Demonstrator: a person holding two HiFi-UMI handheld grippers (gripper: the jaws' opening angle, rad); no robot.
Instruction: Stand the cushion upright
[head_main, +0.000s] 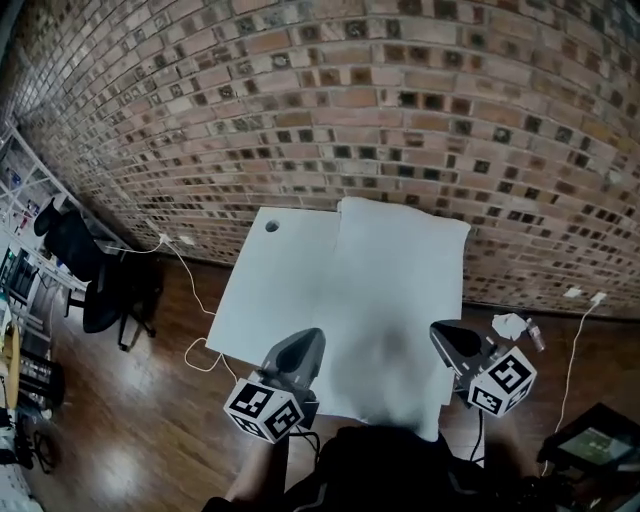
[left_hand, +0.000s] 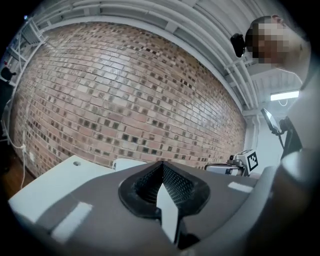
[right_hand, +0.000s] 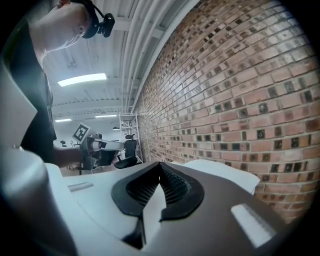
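Cushion (head_main: 400, 270) flat on desk (head_main: 262, 290), ahead of and between both jaw pairs, far edge near brick wall (head_main: 350, 100). Left gripper (head_main: 303, 343), right gripper (head_main: 443, 333): jaws clenched, empty, at near edge. Uprighting judged unstarted; grasp and raising remain.

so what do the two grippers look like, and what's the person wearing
Both the left gripper and right gripper have smooth dark grey tapered jaws with black mesh-textured pads and a pale rectangular mark on each jaw. Each carries a white cube printed with black square markers: left cube, right cube. The person wears a dark top.
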